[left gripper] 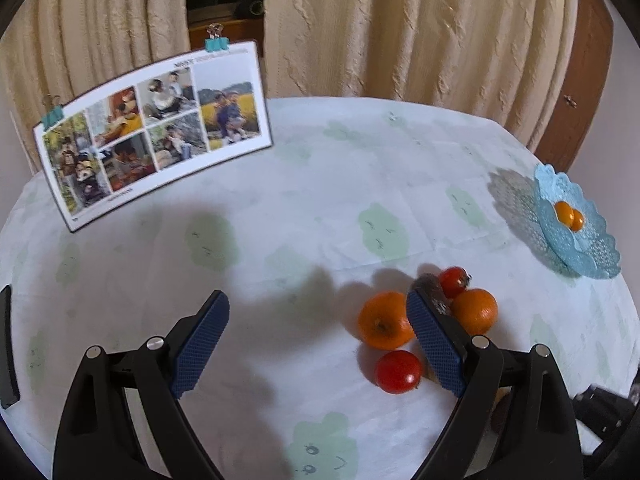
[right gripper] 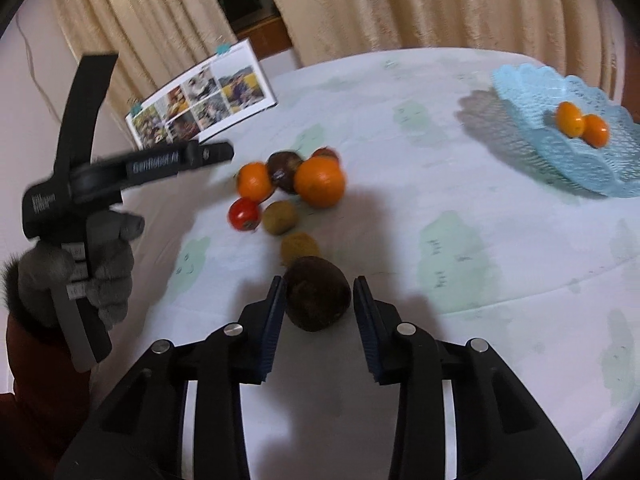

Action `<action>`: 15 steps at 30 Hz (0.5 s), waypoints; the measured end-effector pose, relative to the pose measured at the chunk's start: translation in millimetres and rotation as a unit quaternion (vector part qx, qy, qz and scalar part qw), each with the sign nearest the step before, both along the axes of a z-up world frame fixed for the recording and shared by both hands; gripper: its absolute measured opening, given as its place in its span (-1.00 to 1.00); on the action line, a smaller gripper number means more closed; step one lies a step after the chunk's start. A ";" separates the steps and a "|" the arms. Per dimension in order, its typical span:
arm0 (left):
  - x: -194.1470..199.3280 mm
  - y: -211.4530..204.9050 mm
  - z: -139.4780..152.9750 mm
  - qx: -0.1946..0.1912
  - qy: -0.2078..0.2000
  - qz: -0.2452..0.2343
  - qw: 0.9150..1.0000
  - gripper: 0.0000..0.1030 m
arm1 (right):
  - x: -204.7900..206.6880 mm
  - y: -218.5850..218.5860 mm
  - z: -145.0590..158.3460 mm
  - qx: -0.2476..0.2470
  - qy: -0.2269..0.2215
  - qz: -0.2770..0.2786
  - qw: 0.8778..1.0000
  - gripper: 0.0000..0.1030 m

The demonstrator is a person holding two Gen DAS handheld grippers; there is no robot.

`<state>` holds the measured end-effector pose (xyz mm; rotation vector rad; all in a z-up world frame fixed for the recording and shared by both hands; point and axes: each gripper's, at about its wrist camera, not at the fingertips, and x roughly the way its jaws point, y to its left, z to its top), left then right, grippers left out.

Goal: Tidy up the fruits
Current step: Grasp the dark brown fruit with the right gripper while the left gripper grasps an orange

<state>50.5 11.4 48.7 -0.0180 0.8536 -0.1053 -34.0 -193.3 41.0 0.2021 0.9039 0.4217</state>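
A cluster of fruit lies on the table: two oranges, a red tomato, a dark fruit, and two kiwis. A dark brown fruit sits between the fingers of my right gripper, which is open around it with a small gap at each side. My left gripper is open and empty; its right finger hangs over the fruit cluster, between two oranges. A blue lace basket at the right holds two small oranges.
A photo calendar with clips stands at the back left of the round table with its cloud-print cloth. Beige curtains hang behind. In the right wrist view a gloved hand holds the left gripper at the left.
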 end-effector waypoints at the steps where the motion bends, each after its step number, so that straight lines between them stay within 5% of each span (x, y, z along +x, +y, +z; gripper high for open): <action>1: 0.2 -2.2 -1.8 0.001 0.002 -0.005 1.000 0.74 | -0.7 -3.1 0.8 0.000 -0.002 -0.002 1.000 -0.30; 6: 0.2 -14.6 -11.9 0.006 0.010 -0.029 1.000 0.71 | -1.9 -15.0 0.6 0.007 -0.002 -0.015 1.000 -0.30; 15: 6.8 -26.2 -28.8 -0.011 0.029 -0.064 0.997 0.23 | -1.2 -11.8 0.5 0.017 -0.002 -0.006 1.000 -0.30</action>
